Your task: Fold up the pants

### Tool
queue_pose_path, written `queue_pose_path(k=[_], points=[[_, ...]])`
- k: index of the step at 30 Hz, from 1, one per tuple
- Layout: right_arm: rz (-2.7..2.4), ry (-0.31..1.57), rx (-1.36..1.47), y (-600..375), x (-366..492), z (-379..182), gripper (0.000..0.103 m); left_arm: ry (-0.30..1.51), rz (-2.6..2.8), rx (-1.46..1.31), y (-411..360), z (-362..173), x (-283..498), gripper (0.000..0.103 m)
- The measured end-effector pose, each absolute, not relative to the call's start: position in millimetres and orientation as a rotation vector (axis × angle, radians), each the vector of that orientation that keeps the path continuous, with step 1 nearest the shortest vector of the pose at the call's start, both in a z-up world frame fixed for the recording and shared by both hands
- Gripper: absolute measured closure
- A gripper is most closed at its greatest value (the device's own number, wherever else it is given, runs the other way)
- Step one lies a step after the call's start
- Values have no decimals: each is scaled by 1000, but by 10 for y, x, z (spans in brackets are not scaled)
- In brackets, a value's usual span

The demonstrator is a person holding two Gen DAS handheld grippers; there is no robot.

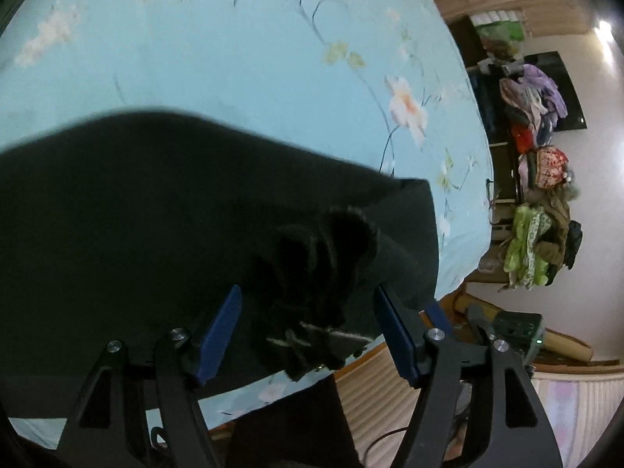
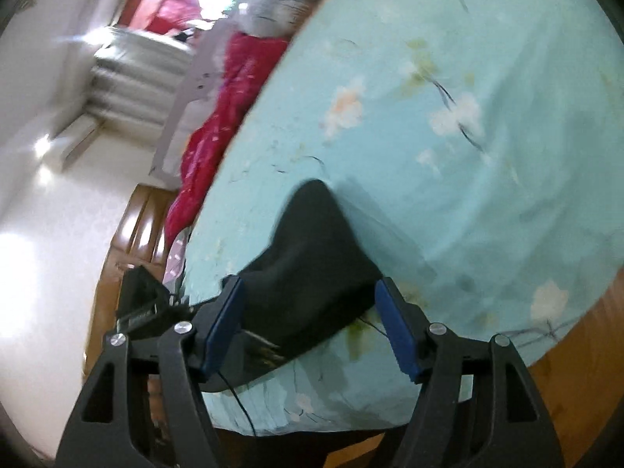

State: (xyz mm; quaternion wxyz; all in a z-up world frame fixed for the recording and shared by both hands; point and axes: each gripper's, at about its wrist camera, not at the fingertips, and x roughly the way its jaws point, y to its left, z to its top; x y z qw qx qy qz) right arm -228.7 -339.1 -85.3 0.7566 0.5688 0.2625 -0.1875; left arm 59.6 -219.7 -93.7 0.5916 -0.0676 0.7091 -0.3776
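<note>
Black pants spread on the floral bedsheet, long axis running leftward from the bunched waistband; left gripper spread wide just above that end, pinching nothing. Right gripper likewise spread, straddling a dark fabric corner near the bed edge, nothing pinched.

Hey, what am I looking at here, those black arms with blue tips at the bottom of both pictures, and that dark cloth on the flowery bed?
Each picture comes from a camera mounted on a hand-held two-finger gripper, looking forward along its fingers; a person holds one in each hand. The first shows the left gripper, the second the right gripper. The blue tips are the finger pads. Both grippers stand open over black pants, which lie on a light blue floral bedsheet. The cloth sits between the fingers, but the pads do not press on it, so nothing is held.
</note>
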Motion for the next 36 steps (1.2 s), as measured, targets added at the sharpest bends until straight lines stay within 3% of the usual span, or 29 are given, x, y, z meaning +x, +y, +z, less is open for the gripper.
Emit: queue_pose_path(k=[3, 4, 5, 6, 10, 13, 16, 18, 19, 20, 21, 22, 27, 30, 32, 33, 36], points=[[-381, 555, 1295, -3360, -2181, -1057, 34, 1645, -860, -187, -2295, -956, 570, 35], [-384, 587, 1298, -3382, -2079, -1136, 49, 1646, -864, -189, -2355, -934, 545, 54], [-393, 622, 1290, -3411, -2027, -1182, 66, 1646, -880, -185, -2374, -909, 511, 85], [-375, 652, 1277, -3423, -1932, -1172, 81, 1625, -897, -159, -2429, -833, 462, 90], [-340, 682, 1121, -3357, -1835, -938, 81, 1509, -794, 31, -2327, -861, 467, 87], [-373, 837, 1115, -3358, -1804, -1241, 81, 1583, -796, -84, -2132, -1087, 519, 84], [-356, 824, 1144, -3411, -1905, -1131, 72, 1560, -824, -82, -1987, -927, 530, 88], [-366, 809, 1106, -3475, -1962, -948, 72, 1521, -845, -92, -1919, -803, 548, 83], [-376, 791, 1079, -3512, -1988, -854, 70, 1504, -862, -126, -1890, -739, 575, 73], [-390, 769, 1040, -3556, -1984, -756, 68, 1501, -864, -147, -1854, -710, 603, 55], [-398, 755, 1013, -3577, -1953, -702, 59, 1501, -856, -173, -1861, -687, 627, 47], [-408, 758, 990, -3629, -1867, -681, 53, 1508, -847, -191, -1894, -678, 644, 43], [-406, 749, 989, -3769, -1730, -640, 52, 1545, -857, -178, -2079, -717, 611, 39], [-381, 823, 944, -3753, -1397, -765, 51, 1561, -817, -147, -2276, -880, 585, 44], [-370, 884, 883, -3733, -1210, -918, 57, 1594, -789, -124, -2383, -997, 552, 92], [-364, 903, 860, -3735, -1147, -940, 73, 1610, -798, -128, -2385, -987, 551, 89], [-329, 823, 811, -3671, -1106, -699, 75, 1499, -788, -152, -2314, -808, 609, 89]])
